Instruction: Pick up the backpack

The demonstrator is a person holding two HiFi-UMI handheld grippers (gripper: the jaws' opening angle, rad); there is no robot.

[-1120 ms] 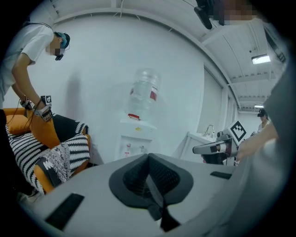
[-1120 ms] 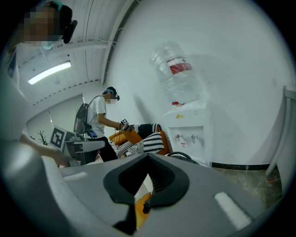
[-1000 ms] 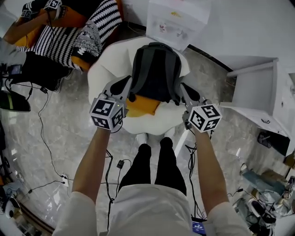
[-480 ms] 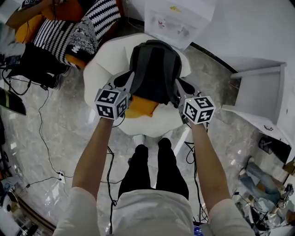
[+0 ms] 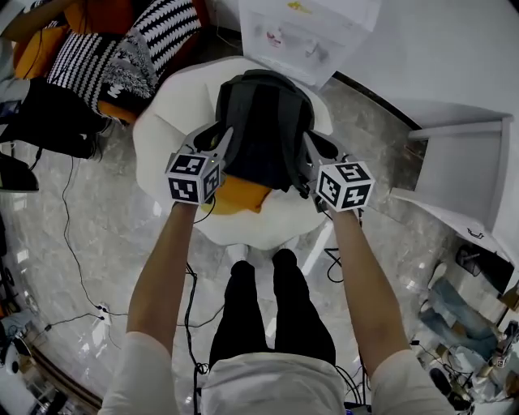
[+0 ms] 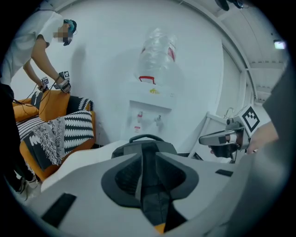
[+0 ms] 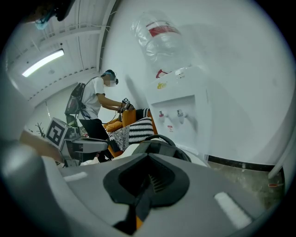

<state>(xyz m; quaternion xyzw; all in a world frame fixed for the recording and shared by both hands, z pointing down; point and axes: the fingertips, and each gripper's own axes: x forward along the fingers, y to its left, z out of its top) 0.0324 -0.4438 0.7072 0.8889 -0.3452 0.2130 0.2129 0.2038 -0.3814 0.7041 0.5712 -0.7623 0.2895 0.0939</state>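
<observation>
Sofa: an orange sofa (image 5: 105, 20) with black-and-white striped cushions (image 5: 122, 57) stands at the top left of the head view, well apart from the jaws.
Seat: a round, soft white seat (image 5: 166, 130) stands on the shiny floor (image 5: 97, 243), right in front of the person's legs. It holds two things, the backpack and an orange cushion.
Water dispenser: a white water dispenser (image 5: 304, 32) stands behind the seat, against the wall. A clear bottle (image 6: 157, 51) sits upside down on top of it. I cannot tell how much water is in it.
Backpack: the dark grey backpack (image 5: 263, 121) stands on the seat. Its back and straps face the person and its top handle (image 6: 145, 137) points away. It is between the two grippers.
Cushion: the orange cushion (image 5: 235, 194) lies on the seat and pokes out from under the near end of the backpack.
Left gripper: the left gripper (image 5: 220, 142) is at the backpack's left side. Its jaws have just been opening and stand apart, with a dark strap between them.
Right gripper: the right gripper (image 5: 312, 150) is at the backpack's right side. Its jaws are pressed together on a thin dark strap.
</observation>
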